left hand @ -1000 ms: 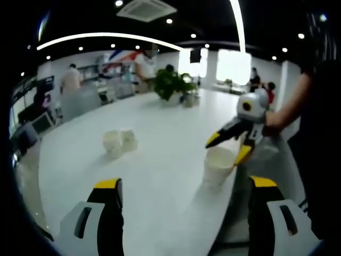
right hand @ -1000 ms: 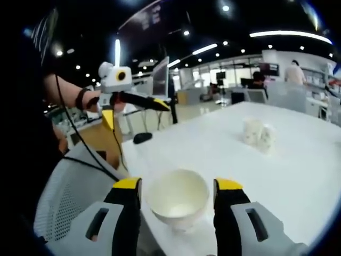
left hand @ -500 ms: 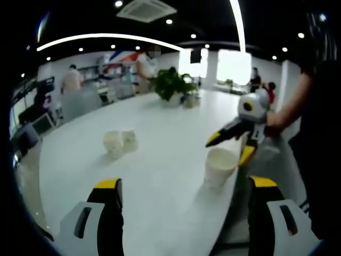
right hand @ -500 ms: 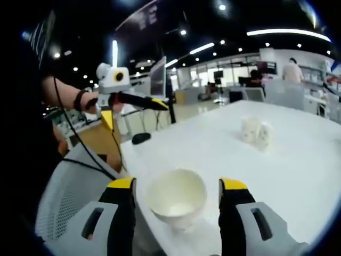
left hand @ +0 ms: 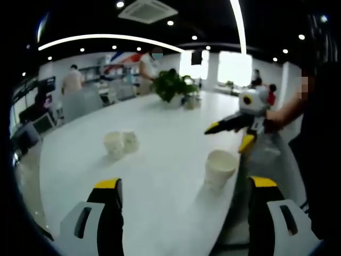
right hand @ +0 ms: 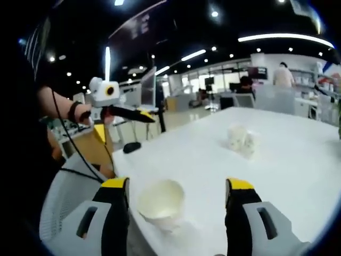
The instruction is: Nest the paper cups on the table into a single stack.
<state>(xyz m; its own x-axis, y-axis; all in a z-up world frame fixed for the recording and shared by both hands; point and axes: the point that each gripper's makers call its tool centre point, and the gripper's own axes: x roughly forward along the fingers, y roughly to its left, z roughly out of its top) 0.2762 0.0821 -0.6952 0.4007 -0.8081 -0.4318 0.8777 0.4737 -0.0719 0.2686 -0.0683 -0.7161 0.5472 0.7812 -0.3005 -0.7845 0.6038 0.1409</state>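
A large open-plan office is seen, with ceiling lights, a potted plant (left hand: pixel 171 84) at the far end and people in the background. A long white counter (left hand: pixel 160 133) carries the paper cups. One single cup (left hand: pixel 219 167) stands upright near the counter's near edge, by a mesh chair (right hand: pixel 64 197); two more cups (left hand: pixel 120 143) stand touching each other, well apart from it, farther along the counter.

No cup is held, and nothing has been nested yet, so the task is judged to be at its start: the approach to the first cup. The next move would call for the right claw (right hand: pixel 176 188) to be lowered around the single cup, closed gently so the thin wall is not crushed, then carried over to the pair.

The right claw is spread wide with nothing gripped; the single cup (right hand: pixel 161 201) sits between its jaws but clear of both, nearer the left one. The left claw (left hand: pixel 184 186) is likewise held wide apart and holds nothing, raised above the counter and touching no cup.
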